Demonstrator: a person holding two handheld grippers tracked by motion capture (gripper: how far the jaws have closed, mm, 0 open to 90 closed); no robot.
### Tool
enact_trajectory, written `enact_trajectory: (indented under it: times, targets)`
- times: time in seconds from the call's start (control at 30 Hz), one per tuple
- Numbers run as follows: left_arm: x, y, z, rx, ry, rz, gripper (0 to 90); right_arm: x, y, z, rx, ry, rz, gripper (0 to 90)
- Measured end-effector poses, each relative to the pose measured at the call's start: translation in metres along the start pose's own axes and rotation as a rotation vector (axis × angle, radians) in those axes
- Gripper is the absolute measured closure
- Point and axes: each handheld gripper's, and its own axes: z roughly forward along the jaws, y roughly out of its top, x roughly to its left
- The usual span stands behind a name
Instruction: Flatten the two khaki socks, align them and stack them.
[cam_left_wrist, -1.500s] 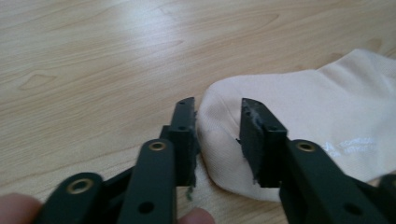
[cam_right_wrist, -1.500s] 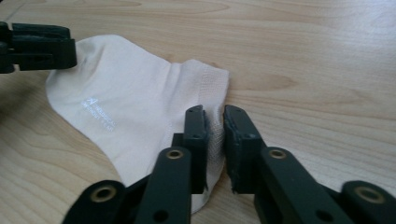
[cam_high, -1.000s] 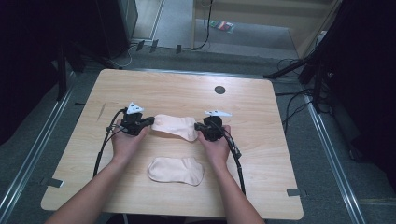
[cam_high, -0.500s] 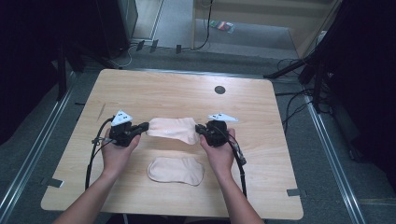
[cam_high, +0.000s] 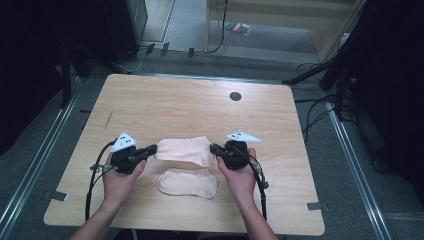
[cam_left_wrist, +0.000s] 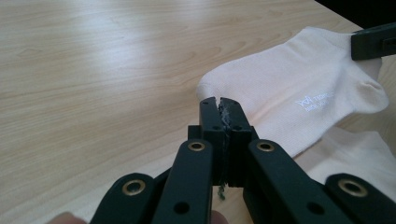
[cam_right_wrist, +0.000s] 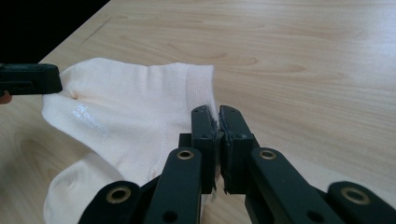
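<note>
High view: two socks on the table (cam_high: 165, 102), one sock (cam_high: 183, 150) stretched between the left gripper (cam_high: 151, 149) and right gripper (cam_high: 216, 149), the second sock (cam_high: 188, 183) flat just below. Left gripper view: jaws pinched on the sock's edge, second sock cut off. Right gripper view: same pinch at the cuff, fabric mostly hidden between jaws.
</note>
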Motion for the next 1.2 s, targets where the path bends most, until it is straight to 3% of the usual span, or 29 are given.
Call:
enact_trajectory:
  times: [0.27, 0.37, 0.43, 0.57, 0.67, 0.87, 1.0, 1.07, 1.13, 1.2]
  targets:
    - [-0.013, -0.018, -0.013, 0.01, 0.003, 0.018, 90.0, 0.002, -0.015, -0.015, 0.033, 0.028, 0.001, 86.5]
    - [-0.021, -0.023, -0.02, 0.019, 0.006, 0.066, 90.0, 0.002, -0.024, -0.024, 0.057, 0.032, -0.001, 87.1]
    - [-0.023, -0.024, -0.023, 0.023, 0.007, 0.074, 90.0, 0.002, -0.028, -0.029, 0.069, 0.038, 0.0, 87.3]
    - [-0.026, -0.032, -0.028, 0.033, -0.017, 0.055, 90.0, 0.002, -0.035, -0.037, 0.091, 0.057, -0.009, 87.4]
    - [-0.031, -0.038, -0.028, 0.049, -0.018, 0.071, 90.0, 0.004, -0.041, -0.042, 0.101, 0.058, -0.012, 87.4]
    - [-0.039, -0.047, -0.024, 0.066, 0.013, 0.097, 90.0, 0.0, -0.052, -0.036, 0.119, 0.066, 0.01, 87.3]
    - [-0.043, -0.051, -0.02, 0.081, 0.009, 0.108, 90.0, 0.001, -0.055, -0.031, 0.144, 0.056, -0.008, 87.3]
    - [-0.046, -0.051, -0.02, 0.09, 0.02, 0.137, 90.0, 0.001, -0.057, -0.029, 0.157, 0.062, -0.013, 87.1]
    - [-0.046, -0.052, -0.019, 0.094, 0.017, 0.135, 90.0, 0.001, -0.057, -0.028, 0.165, 0.066, -0.015, 87.0]
    - [-0.045, -0.054, -0.018, 0.105, 0.001, 0.125, 90.0, 0.004, -0.06, -0.021, 0.183, 0.064, -0.049, 85.1]
